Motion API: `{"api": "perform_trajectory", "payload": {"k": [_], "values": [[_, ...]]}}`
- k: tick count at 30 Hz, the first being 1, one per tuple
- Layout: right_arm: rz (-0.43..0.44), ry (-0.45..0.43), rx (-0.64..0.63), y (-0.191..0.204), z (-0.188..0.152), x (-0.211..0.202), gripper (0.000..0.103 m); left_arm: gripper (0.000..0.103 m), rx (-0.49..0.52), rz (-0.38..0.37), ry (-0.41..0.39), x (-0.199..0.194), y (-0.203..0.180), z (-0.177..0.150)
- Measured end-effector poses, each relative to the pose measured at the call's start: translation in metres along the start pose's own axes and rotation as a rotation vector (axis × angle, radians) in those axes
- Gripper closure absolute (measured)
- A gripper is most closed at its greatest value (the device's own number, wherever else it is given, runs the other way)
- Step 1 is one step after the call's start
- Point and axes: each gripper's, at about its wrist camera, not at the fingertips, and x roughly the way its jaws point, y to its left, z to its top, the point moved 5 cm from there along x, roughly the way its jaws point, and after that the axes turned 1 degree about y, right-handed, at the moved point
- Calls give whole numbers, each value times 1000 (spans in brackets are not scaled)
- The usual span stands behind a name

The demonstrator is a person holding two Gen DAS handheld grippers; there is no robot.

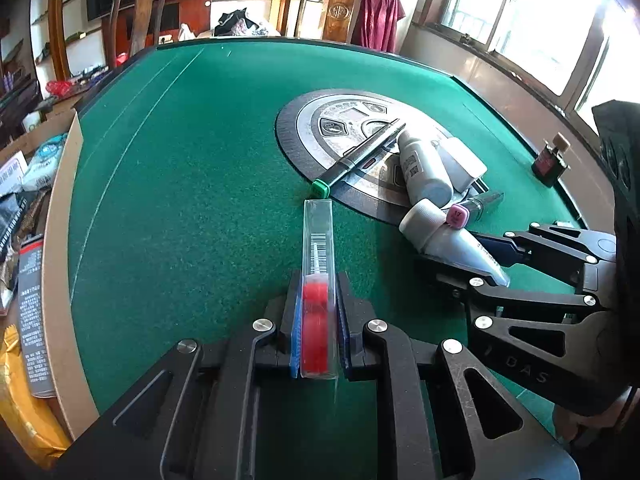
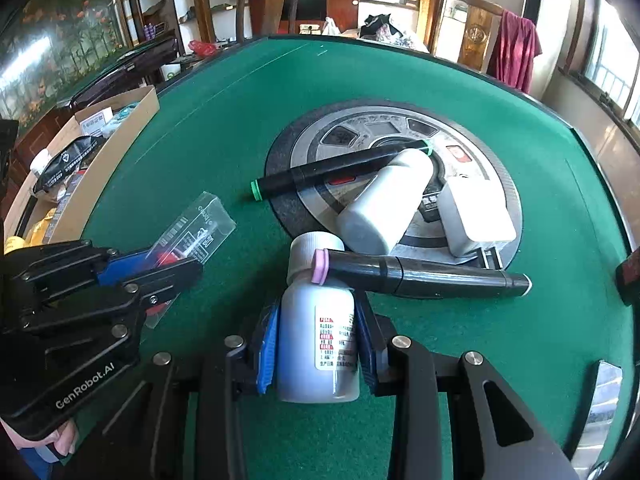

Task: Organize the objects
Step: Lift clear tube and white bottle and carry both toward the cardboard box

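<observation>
Green felt table (image 1: 180,160), wooden chairs (image 1: 138,12), sunlit windows (image 1: 540,20)

a wide table topped with green felt (image 2: 460,80) and edged by a dark raised rim carries a round grey metal control plate (image 2: 320,136) at its middle. on the plate lie a black marker with green ends (image 2: 340,168), a white plastic bottle on its side (image 2: 384,204) and a white rectangular box (image 2: 476,216). a black marker with a pink cap (image 2: 420,274) lies on the felt just beside the plate. a small dark red bottle (image 1: 550,160) stands near the far edge.
</observation>
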Motion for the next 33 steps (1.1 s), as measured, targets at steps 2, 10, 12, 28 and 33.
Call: {"api": "perform_trajectory", "payload": {"k": [2,10,12,28,33], "values": [[-2,-7,4,-1,-1,0,69,89,19,14,1,0,-2,0],[-27,-22,0,4,-2,1,69,89,68,61,7,3,-8,-1],[-33,-28,-9,5,-2,1,69,89,73,66,8,3,-8,-1],[34,-104,34,7,5,-18,69,90,-12,-18,-67,-19,8,2],[45,-134,51,10,7,-27,69,90,-22,-18,-78,-21,12,1]]}}
